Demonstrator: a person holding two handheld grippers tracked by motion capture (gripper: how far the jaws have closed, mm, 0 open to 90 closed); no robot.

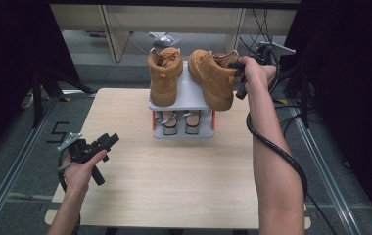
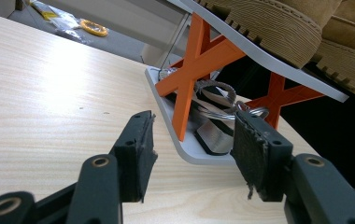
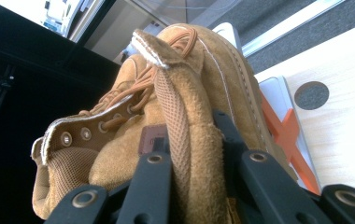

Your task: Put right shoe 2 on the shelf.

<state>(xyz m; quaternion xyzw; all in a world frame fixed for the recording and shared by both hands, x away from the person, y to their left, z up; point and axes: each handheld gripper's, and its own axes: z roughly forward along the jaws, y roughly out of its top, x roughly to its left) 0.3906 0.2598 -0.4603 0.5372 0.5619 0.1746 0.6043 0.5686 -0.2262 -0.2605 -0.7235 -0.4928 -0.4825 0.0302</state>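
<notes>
At the rack's (image 1: 181, 100) top shelf, the right gripper (image 1: 239, 73) clamps the right-hand boot's (image 1: 213, 78) collar, seemingly heel-side, toe toward the person; the left gripper (image 1: 106, 141) idles, jaws apart.

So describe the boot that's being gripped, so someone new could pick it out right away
On the wooden table stands a small grey shoe rack with orange crosses at its sides. Two tan boots sit at its top shelf; the gripped boot is the right-hand one, tilted, with the right gripper clamped on its collar, while the left boot stands untouched.
</notes>
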